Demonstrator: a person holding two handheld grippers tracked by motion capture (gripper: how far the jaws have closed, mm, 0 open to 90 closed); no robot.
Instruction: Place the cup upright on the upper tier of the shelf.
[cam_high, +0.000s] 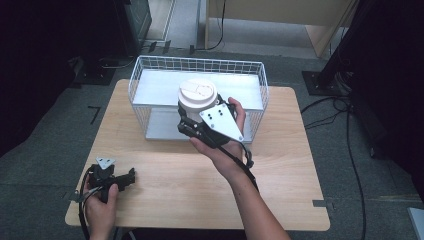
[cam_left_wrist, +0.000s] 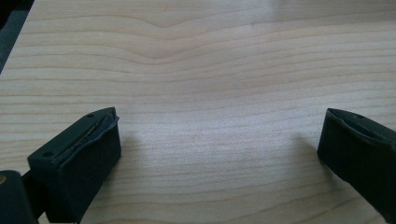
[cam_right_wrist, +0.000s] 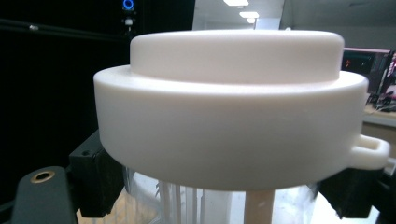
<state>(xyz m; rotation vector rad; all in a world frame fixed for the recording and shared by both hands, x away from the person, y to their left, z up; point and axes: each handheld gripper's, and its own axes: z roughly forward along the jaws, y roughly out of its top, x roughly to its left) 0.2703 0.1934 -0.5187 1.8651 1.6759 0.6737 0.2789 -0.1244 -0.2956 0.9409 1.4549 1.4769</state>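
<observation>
Jar held up in front of the wire basket

Left gripper (cam_high: 131, 176) rests on the counter (cam_high: 165, 190), jaws spread, gripping nothing. Farther off, right gripper (cam_high: 186, 120) clamps the clear jar (cam_right_wrist: 205, 198) just beneath its white lid (cam_high: 198, 95), before the basket (cam_high: 200, 65).

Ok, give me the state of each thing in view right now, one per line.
Left gripper: open, low over the table.
Right gripper: shut on container, held up.
Container: clear body, white lid on, upright.
Wire basket: standing on table, open top.
</observation>
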